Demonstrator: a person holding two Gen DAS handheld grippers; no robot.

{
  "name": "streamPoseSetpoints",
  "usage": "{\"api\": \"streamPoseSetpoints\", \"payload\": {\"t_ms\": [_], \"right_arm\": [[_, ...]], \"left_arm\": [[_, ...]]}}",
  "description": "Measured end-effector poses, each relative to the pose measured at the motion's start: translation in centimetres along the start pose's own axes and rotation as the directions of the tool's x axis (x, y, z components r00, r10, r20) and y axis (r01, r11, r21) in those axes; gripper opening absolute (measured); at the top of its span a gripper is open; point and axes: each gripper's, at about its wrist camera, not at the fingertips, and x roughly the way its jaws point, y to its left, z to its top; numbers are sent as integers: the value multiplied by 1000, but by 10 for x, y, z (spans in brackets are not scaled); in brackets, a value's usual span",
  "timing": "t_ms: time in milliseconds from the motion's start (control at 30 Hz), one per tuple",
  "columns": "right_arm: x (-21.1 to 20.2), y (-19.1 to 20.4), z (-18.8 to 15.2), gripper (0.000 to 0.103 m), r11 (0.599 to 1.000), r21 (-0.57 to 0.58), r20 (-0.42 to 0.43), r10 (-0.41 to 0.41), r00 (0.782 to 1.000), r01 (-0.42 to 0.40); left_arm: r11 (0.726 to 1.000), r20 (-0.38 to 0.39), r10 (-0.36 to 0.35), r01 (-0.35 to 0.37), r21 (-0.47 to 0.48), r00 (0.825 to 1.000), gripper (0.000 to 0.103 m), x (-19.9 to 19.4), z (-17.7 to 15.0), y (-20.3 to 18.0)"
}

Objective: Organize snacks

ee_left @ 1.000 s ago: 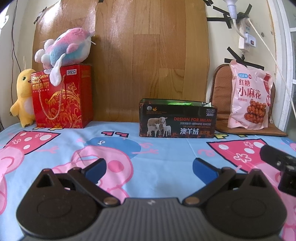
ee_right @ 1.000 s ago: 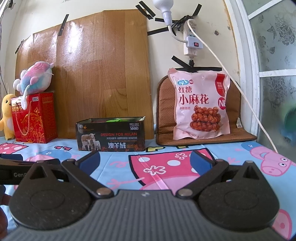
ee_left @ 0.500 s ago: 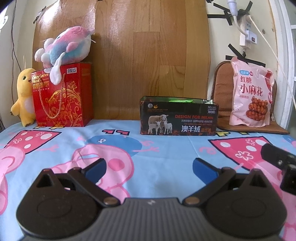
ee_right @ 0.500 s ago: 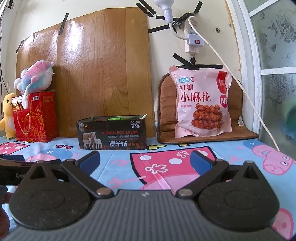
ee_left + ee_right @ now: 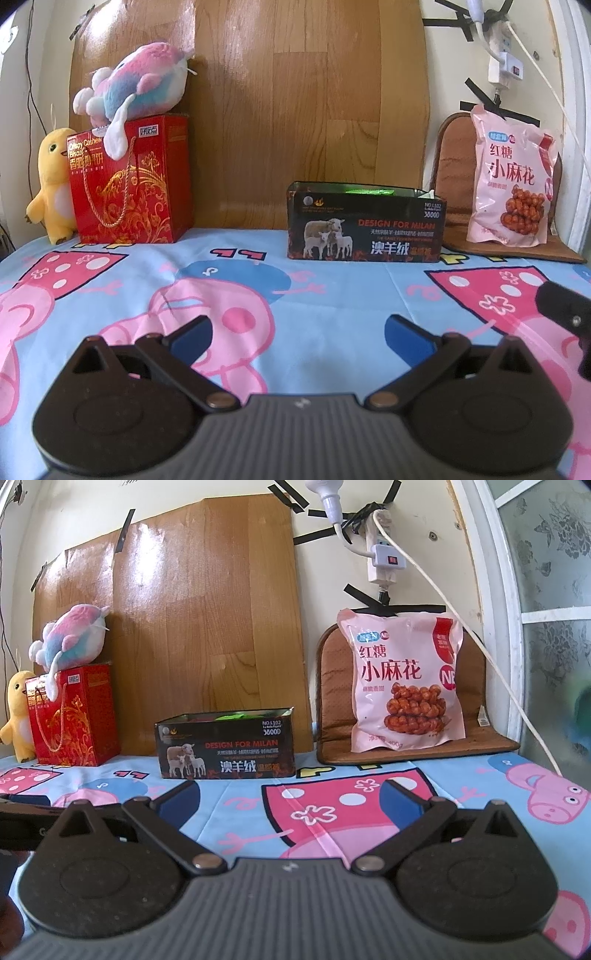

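A pink snack bag [image 5: 404, 679] stands upright against a brown cushion [image 5: 334, 686] at the back right; it also shows as the pink snack bag [image 5: 511, 184] in the left wrist view. A black open-top box [image 5: 365, 229] with a sheep picture sits at the back centre, something green inside; the same black box [image 5: 227, 747] appears left of the bag. My left gripper [image 5: 297, 334] is open and empty above the cartoon sheet. My right gripper [image 5: 288, 799] is open and empty too, well short of the bag.
A red gift box [image 5: 129, 181] with a pink-blue plush [image 5: 136, 81] on top stands at the back left, beside a yellow plush [image 5: 51, 184]. A wooden board [image 5: 310, 92] leans on the wall. A power strip and white cable [image 5: 424, 576] hang behind the bag.
Both views have shifted slightly: the box and bag sit a little higher and farther in the frames. Both grippers stay open and empty.
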Motion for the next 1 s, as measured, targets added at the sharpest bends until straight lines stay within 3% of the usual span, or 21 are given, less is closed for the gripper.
{"api": "streamPoseSetpoints", "payload": {"t_ms": [333, 433, 533, 800, 1000], "right_arm": [[6, -3, 1, 103, 999, 31, -66, -9, 998, 11], [-6, -7, -1, 103, 997, 78, -96, 21, 995, -14], [-15, -7, 1, 103, 994, 102, -142, 61, 988, -47], [-38, -10, 14, 103, 983, 167, -145, 102, 984, -77], [-50, -9, 24, 103, 980, 172, -119, 119, 986, -98]], "left_arm": [[1000, -70, -23, 22, -21, 997, 103, 1, 4, 6], [999, -81, -20, 16, -40, 997, 103, -12, 5, 9], [997, -110, -68, 63, -45, 992, 103, -26, 9, 9], [998, -99, -61, 63, 21, 993, 103, -65, 15, -3], [998, -80, 11, -6, 67, 997, 103, -79, 21, -6]]}}
